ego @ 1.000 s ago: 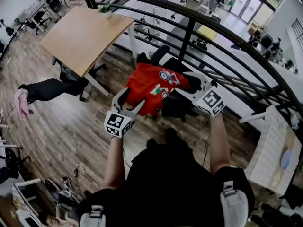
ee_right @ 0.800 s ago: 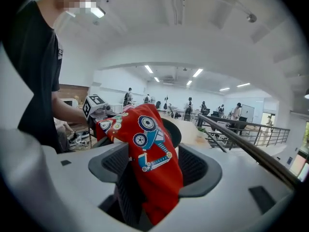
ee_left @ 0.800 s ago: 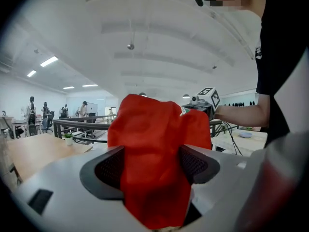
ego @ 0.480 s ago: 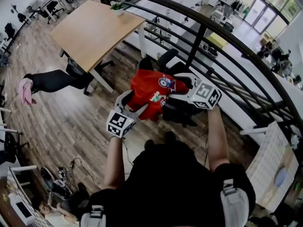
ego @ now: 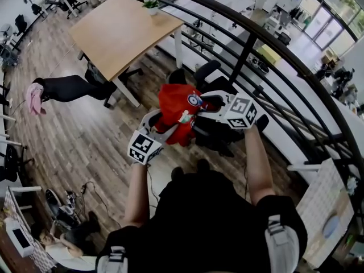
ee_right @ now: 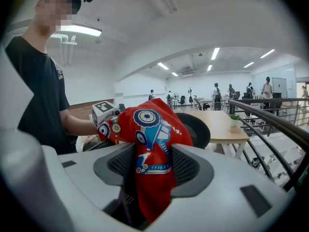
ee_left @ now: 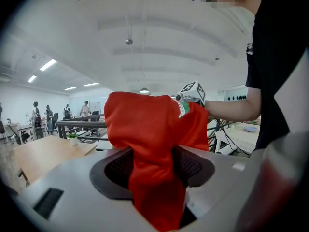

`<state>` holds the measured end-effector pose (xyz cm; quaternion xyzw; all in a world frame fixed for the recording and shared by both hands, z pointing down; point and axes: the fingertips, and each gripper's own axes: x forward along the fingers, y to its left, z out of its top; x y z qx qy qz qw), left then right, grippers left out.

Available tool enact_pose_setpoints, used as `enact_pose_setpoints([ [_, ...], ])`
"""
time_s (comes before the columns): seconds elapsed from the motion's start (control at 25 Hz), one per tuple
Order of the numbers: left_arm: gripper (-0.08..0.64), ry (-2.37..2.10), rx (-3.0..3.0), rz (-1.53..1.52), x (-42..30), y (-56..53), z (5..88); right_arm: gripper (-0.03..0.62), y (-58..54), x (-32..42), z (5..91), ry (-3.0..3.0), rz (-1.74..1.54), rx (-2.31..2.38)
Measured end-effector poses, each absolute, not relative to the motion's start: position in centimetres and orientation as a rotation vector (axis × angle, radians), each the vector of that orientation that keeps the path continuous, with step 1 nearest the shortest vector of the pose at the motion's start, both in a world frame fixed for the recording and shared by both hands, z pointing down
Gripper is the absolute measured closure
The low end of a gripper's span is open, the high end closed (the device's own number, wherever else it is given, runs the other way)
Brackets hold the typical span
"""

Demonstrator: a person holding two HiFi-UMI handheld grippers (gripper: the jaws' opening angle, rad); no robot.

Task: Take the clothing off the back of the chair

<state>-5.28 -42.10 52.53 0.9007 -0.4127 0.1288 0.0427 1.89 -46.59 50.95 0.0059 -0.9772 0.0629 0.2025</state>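
Observation:
A red shirt point(ego: 177, 106) with a cartoon print is bunched up over the back of a black office chair point(ego: 220, 135). My left gripper point(ego: 161, 123) has the shirt's near left part between its jaws, which are closing; in the left gripper view the red cloth point(ee_left: 154, 129) fills the gap of the left gripper point(ee_left: 154, 167). My right gripper point(ego: 202, 109) is closing on the printed right side. In the right gripper view the cloth point(ee_right: 147, 124) hangs pinched in the right gripper point(ee_right: 152, 167), with the chair back point(ee_right: 197, 127) behind it.
A dark metal railing point(ego: 250, 44) curves just beyond the chair. A wooden desk point(ego: 122, 30) stands at the back left, with another dark chair point(ego: 71, 89) and a pink cloth point(ego: 34, 98) to its left. A white table point(ego: 321, 201) stands at the right. Cables point(ego: 77, 201) lie on the floor.
The right gripper has swung left and down onto the shirt's printed side. The shirt, spread flat before, is now gathered into a bunch between both grippers, whose jaws have narrowed on it.

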Motion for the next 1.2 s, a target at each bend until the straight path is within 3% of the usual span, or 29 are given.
enact_pose_setpoints([
  [0.16,0.375,-1.276,2.733,0.341,-5.4,-41.6,52.4,0.393,-46.1,1.4,50.9,-2.729,0.213,-0.030],
  [0.4,0.427,-1.333,2.664,0.259,-4.9,-41.7,51.8,0.486,-46.5,1.5,51.2,-2.739,0.110,0.012],
  [1.2,0.451,-1.507,2.648,0.268,-5.3,-41.0,51.2,0.502,-46.8,1.8,50.5,-2.775,-0.054,0.073],
])
